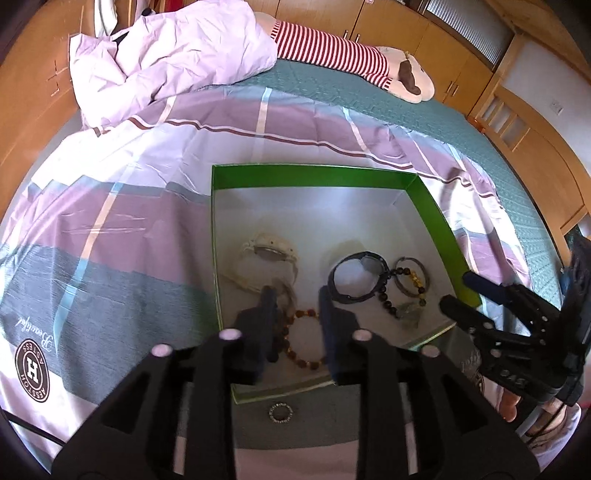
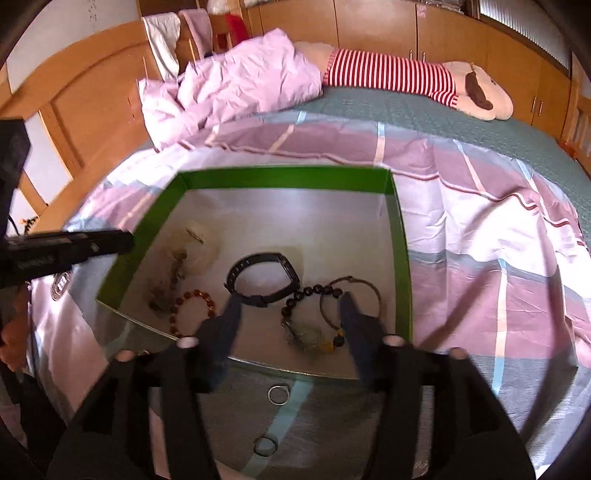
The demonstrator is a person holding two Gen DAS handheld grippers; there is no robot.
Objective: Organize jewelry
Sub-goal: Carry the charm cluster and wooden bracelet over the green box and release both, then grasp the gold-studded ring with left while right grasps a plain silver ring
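A green box (image 1: 436, 218) (image 2: 400, 236) lies on the bed. In it are a white watch (image 1: 267, 254) (image 2: 199, 236), a black band (image 1: 356, 277) (image 2: 262, 278), an amber bead bracelet (image 1: 301, 341) (image 2: 194, 302), a dark bead bracelet (image 1: 410, 278) (image 2: 306, 293) and a thin bangle (image 2: 351, 302). My left gripper (image 1: 297, 295) is open and empty above the amber bracelet. My right gripper (image 2: 290, 299) is open and empty above the box's near edge; it also shows in the left wrist view (image 1: 458, 290). A silver ring (image 1: 280, 411) (image 2: 279, 394) lies outside the box, and a darker ring (image 2: 265, 446) lies nearer.
The box rests on a pink, grey and white checked sheet (image 1: 110, 229) (image 2: 480, 258). A crumpled pink duvet (image 1: 166, 59) (image 2: 236, 96) and a striped plush toy (image 1: 351, 59) (image 2: 424, 79) lie at the far side. Wooden cupboards (image 2: 376, 29) surround the bed.
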